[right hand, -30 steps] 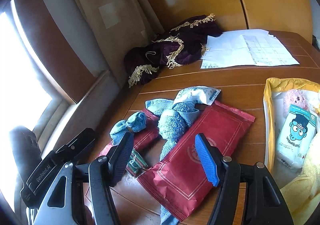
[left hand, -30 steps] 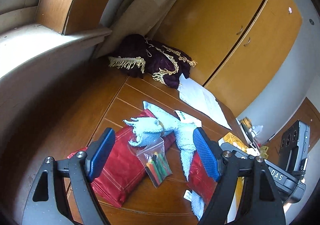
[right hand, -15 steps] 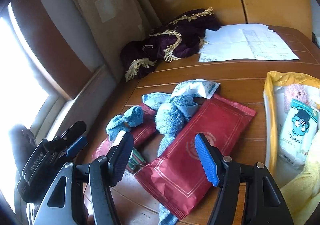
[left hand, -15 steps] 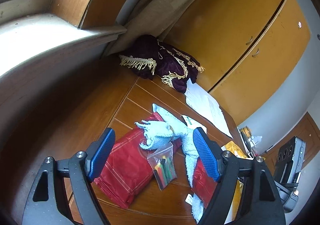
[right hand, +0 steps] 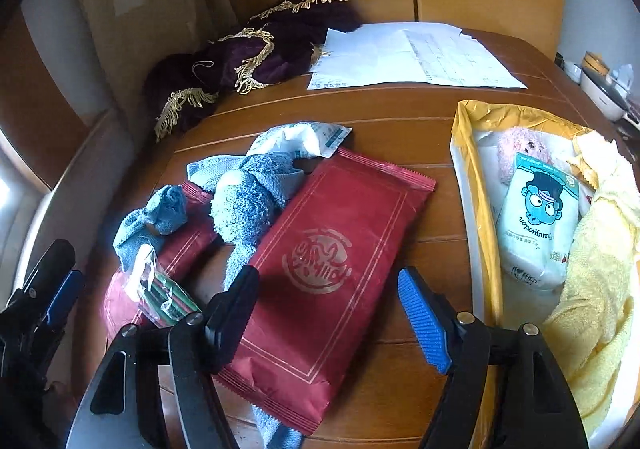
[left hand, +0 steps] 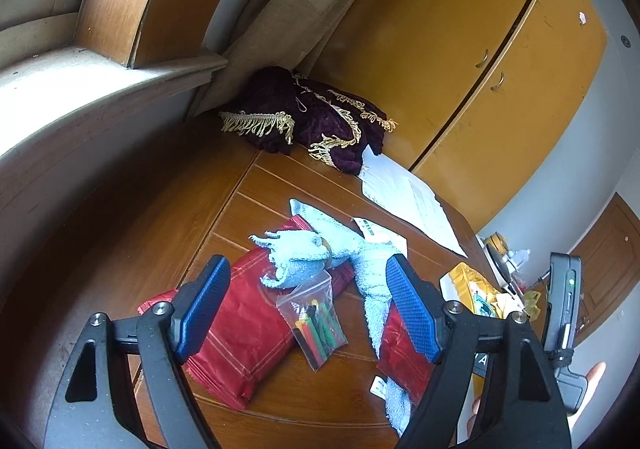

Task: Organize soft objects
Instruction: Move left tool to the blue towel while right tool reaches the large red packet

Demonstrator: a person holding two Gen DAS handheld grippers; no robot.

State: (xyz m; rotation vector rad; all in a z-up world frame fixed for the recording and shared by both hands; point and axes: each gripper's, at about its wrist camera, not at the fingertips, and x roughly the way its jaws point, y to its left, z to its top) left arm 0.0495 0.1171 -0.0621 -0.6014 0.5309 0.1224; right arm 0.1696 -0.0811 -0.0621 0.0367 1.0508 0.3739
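Both grippers hover above the wooden counter (right hand: 400, 109) with jaws spread wide and nothing between them. The right gripper (right hand: 328, 313) hangs over the large red foil packet (right hand: 332, 261). A blue towel (right hand: 248, 201) lies twisted across that packet's left edge, one end draped over a second red packet (left hand: 236, 329), below the left gripper (left hand: 304, 309). A zip bag of coloured sticks (left hand: 316, 317) rests against the towel. Right of the large packet, a yellow-lined box (right hand: 472, 153) holds a tissue pack (right hand: 536, 221) and yellow towel (right hand: 596, 281).
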